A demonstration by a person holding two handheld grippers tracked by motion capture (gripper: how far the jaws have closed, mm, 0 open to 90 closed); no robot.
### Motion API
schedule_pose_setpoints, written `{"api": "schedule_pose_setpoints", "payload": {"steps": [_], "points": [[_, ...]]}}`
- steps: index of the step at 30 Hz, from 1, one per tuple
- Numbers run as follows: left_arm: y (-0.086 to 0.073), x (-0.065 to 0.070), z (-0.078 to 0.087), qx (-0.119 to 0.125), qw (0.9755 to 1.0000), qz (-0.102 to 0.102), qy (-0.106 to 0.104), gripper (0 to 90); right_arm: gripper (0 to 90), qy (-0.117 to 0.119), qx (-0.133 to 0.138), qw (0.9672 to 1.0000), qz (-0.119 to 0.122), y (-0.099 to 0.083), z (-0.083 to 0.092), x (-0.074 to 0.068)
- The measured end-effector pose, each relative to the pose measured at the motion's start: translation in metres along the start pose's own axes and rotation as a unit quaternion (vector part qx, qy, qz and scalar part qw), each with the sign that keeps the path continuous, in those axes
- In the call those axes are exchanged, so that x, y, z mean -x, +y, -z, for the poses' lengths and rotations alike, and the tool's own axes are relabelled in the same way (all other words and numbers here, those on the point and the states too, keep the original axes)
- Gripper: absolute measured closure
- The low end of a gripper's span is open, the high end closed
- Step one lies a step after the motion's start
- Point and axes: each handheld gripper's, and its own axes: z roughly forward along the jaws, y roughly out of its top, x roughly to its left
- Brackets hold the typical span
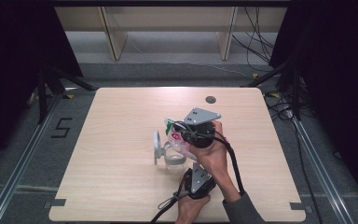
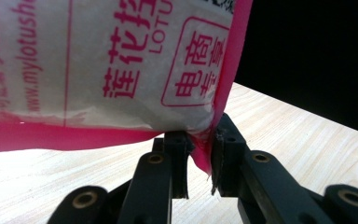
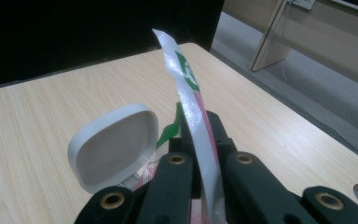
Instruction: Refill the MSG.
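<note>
While the pale wooden tabletop lay mostly bare, a white plastic pouch with pink edging, red lettering and a green corner mark was held up in the air over a clear container with a white hinged lid that stood near the tabletop's middle; the pouch hung just above the container and slightly toward the person's side of it. The left tongs were clamped on the pouch's pink bottom corner, the film visibly pinched and crumpled between the jaws; the right tongs were closed on the pouch's upper strip, which rose edge-on from between them, with the open white lid just beyond.

The likeliest trouble seemed to be the thin film slipping or tearing at the left corner, since only a narrow pink seam was caught there; a sharp pull apart could have ripped it unevenly and scattered the contents beside the container; a swing of the pouch might also have knocked the light container over.
</note>
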Motion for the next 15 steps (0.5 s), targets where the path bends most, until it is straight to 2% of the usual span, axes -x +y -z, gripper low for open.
{"api": "schedule_pose_setpoints", "payload": {"steps": [1,2,3,4,5,7,8,10,12,13,14,15], "points": [[-0.0007,0.0024,0.0005,-0.005,0.9998,0.018,-0.003,78.0,90.0,0.006,-0.010,0.9998,-0.016,0.0006,0.0010,-0.0019],[-0.0006,0.0021,0.0000,-0.003,0.9998,0.021,-0.003,78.0,90.0,0.008,-0.010,0.9997,-0.019,0.0006,0.0007,-0.0020],[-0.0006,0.0021,-0.0001,-0.003,0.9997,0.022,-0.003,78.0,90.0,0.008,-0.006,0.9999,0.001,0.0010,-0.0003,0.0008],[-0.0004,0.0025,0.0002,-0.003,0.9997,0.024,-0.003,78.0,90.0,0.006,-0.005,1.0000,0.003,0.0012,-0.0003,0.0010],[0.0006,-0.0007,0.0003,0.000,1.0000,0.005,-0.001,78.0,90.0,0.011,-0.008,0.9999,0.000,0.0014,-0.0004,0.0003],[0.0011,-0.0019,0.0006,-0.003,1.0000,0.006,-0.002,78.0,90.0,0.012,-0.006,0.9999,0.008,0.0018,-0.0009,0.0009],[0.0012,-0.0020,0.0004,-0.002,1.0000,0.006,-0.001,78.0,90.0,0.003,0.003,0.9999,0.015,0.0018,-0.0018,0.0010],[0.0012,-0.0022,0.0006,-0.001,1.0000,0.005,0.000,78.1,90.0,0.010,-0.005,0.9999,0.004,0.0023,-0.0019,-0.0011],[0.0010,-0.0022,0.0000,0.000,1.0000,0.010,-0.001,78.0,90.0,0.002,0.000,0.9999,0.012,0.0025,-0.0029,-0.0004],[0.0010,-0.0023,-0.0002,0.000,0.9999,0.010,-0.001,78.0,90.0,0.003,-0.002,1.0000,0.000,0.0020,-0.0033,-0.0018],[0.0010,-0.0023,-0.0001,0.000,1.0000,0.010,-0.001,78.0,90.0,0.002,0.002,0.9999,0.011,0.0022,-0.0042,-0.0006],[0.0009,-0.0025,0.0001,0.000,1.0000,0.008,0.001,78.1,90.0,0.004,0.001,0.9999,0.010,0.0023,-0.0044,-0.0010]]}}
